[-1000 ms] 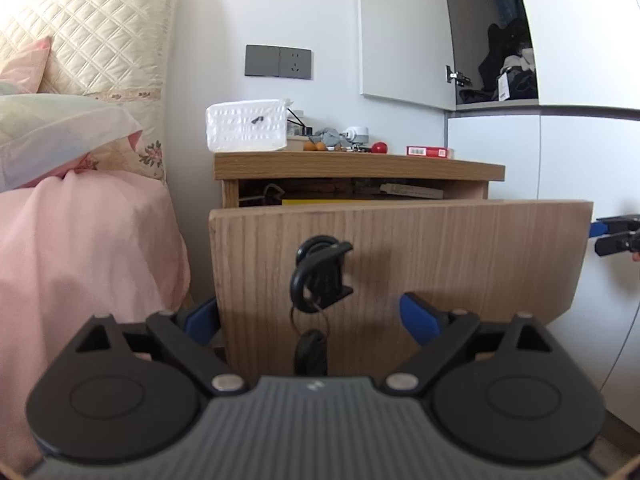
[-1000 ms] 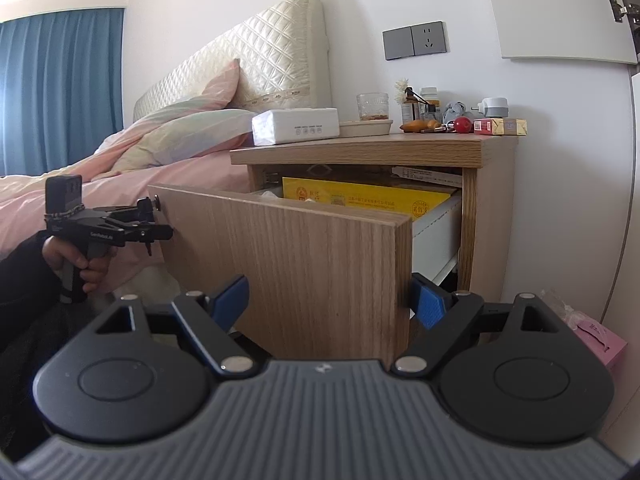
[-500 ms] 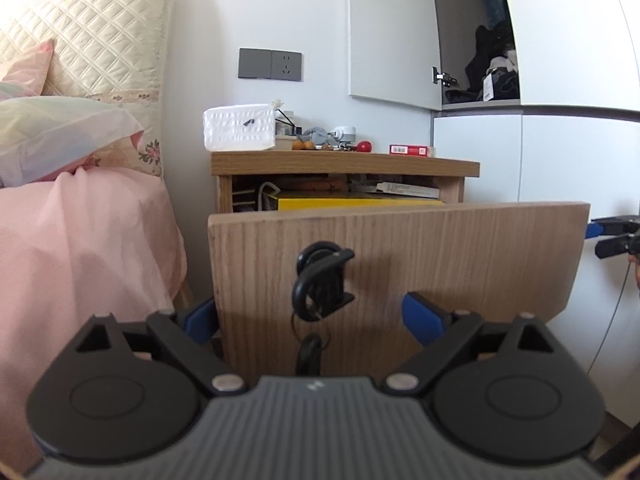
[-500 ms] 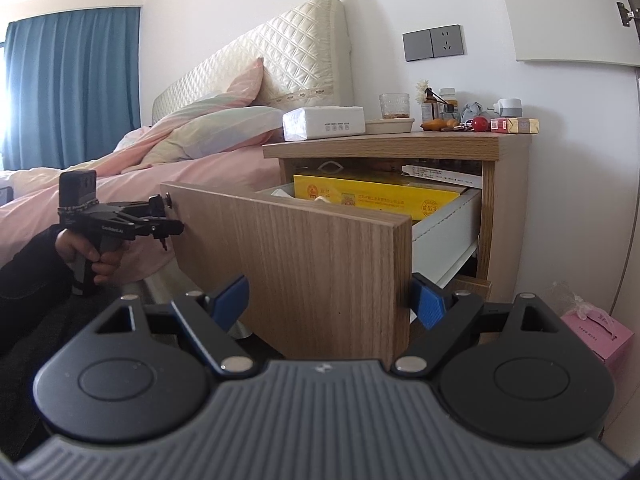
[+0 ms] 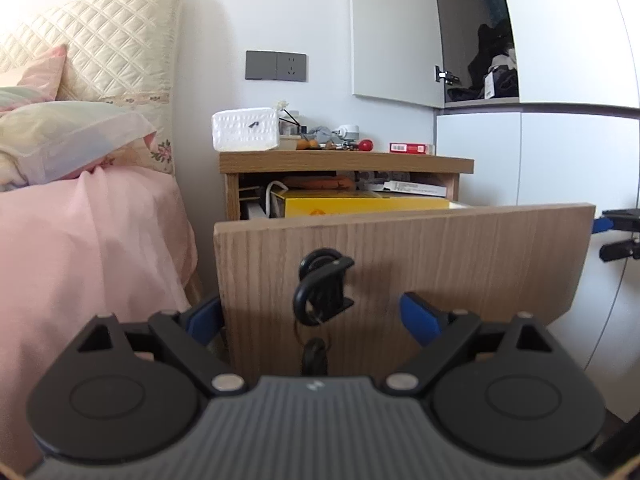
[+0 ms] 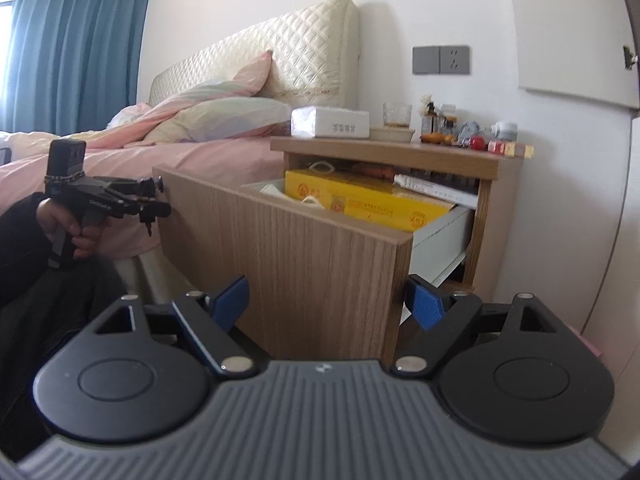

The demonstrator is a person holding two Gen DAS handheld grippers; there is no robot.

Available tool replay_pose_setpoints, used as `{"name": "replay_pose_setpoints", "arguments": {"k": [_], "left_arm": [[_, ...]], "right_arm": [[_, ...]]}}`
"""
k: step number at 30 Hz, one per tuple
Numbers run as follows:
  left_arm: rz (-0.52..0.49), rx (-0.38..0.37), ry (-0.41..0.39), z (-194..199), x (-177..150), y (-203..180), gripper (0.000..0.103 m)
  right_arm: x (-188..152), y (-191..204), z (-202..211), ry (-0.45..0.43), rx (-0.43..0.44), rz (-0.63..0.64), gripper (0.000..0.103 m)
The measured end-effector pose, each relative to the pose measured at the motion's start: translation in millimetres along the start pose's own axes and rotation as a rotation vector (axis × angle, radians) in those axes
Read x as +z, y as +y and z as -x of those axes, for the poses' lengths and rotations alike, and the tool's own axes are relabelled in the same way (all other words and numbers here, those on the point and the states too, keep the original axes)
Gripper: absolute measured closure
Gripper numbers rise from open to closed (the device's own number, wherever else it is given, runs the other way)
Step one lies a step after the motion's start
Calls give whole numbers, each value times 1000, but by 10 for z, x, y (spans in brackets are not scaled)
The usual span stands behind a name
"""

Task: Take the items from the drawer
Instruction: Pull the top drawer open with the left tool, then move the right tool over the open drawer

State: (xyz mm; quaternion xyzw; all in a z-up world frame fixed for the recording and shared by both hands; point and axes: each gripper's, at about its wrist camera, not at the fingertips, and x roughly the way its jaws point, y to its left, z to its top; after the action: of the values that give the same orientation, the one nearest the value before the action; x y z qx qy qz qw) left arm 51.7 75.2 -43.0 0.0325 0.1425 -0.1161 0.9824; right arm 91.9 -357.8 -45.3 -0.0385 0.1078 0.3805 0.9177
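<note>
While the pink-sheeted bed lay at far left, my left gripper hung before the pulled-out wooden drawer front, jaws spread wide and empty either side of its black lock and keys. I saw a flat yellow cardboard box lying inside the open drawer, under the wooden nightstand top. My right gripper straddled the drawer's right corner, jaws equally wide and gripping nothing.
</note>
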Motion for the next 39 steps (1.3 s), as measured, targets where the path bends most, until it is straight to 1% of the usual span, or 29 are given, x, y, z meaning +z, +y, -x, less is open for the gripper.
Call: {"name": "replay_pose_setpoints", "arguments": {"k": [2,5,7,9,11,13,16,22,24,26,30,35,39], "left_arm": [[2,19,2,28,35,-30,9],[-6,54,3,82,110,-94,9],[-4,77,-6,134,179,-143,9],[9,101,-14,189,250,-192,9],[22,116,-18,224,302,-252,7],[36,127,-19,248,344,-317,7],[57,143,-22,285,408,-414,7],[52,165,-37,376,577,-627,6],[77,211,-55,442,621,-711,6],[72,237,-60,510,649,-812,6],[35,249,-50,585,712,-970,6],[53,257,-53,607,896,-973,6],[75,248,-47,596,1028,-872,5]], "right_arm": [[67,37,74,-38,-31,-5,16],[212,115,201,-118,-90,-14,16],[347,216,295,-180,-173,-1,17],[468,301,377,-243,-231,-31,17],[550,357,399,-272,-273,-77,17],[613,412,376,-274,-301,-129,16],[684,503,307,-262,-322,-169,16],[733,687,71,-177,-347,-202,16],[742,747,11,-173,-352,-215,16],[749,803,-38,-176,-361,-229,16],[799,875,-155,-185,-338,-277,16],[872,1007,-252,-189,-330,-295,16],[990,1128,-339,-134,-327,-292,16]]}}
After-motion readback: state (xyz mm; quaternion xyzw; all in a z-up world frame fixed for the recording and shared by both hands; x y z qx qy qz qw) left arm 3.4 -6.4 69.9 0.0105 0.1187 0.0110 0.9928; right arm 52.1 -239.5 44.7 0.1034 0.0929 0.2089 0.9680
